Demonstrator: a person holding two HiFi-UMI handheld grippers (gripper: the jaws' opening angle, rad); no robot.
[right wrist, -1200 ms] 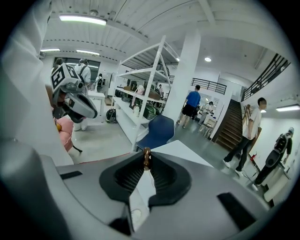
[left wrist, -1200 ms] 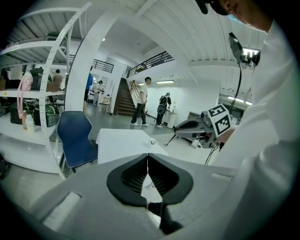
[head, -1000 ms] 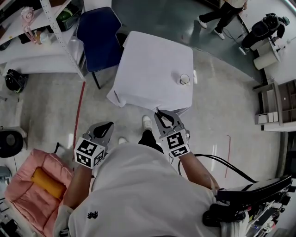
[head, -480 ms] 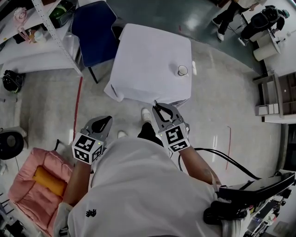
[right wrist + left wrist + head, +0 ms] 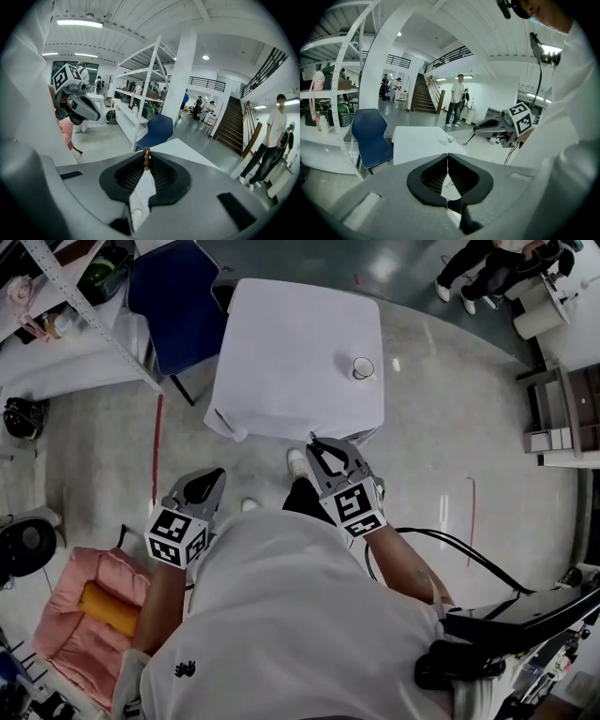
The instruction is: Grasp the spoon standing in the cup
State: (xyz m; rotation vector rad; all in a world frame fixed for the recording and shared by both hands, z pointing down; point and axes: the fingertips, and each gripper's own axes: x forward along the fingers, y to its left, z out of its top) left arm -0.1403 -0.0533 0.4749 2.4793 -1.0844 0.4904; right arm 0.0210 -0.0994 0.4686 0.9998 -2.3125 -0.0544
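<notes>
A white cup (image 5: 363, 367) stands near the right edge of a white-clothed table (image 5: 281, 334), well ahead of me; I cannot tell what is in it. The cup (image 5: 451, 139) also shows far off in the left gripper view. My right gripper (image 5: 319, 442) is held at waist height short of the table's near edge. It is shut on a slim spoon-like handle whose brown knobbed end (image 5: 146, 158) sticks out past the jaw tips. My left gripper (image 5: 208, 479) hangs lower left, and its jaws (image 5: 448, 157) are shut with nothing between them.
A blue chair (image 5: 173, 292) stands at the table's left, beside white shelving (image 5: 56, 343). A pink cushioned seat (image 5: 89, 606) is on the floor at my left. A person's legs (image 5: 478, 263) show at the far right, and black cables (image 5: 469, 559) trail behind me.
In the head view the table and cup have slid up and a little left. Both grippers keep their pose in front of my body, and the right one holds the same handle.
</notes>
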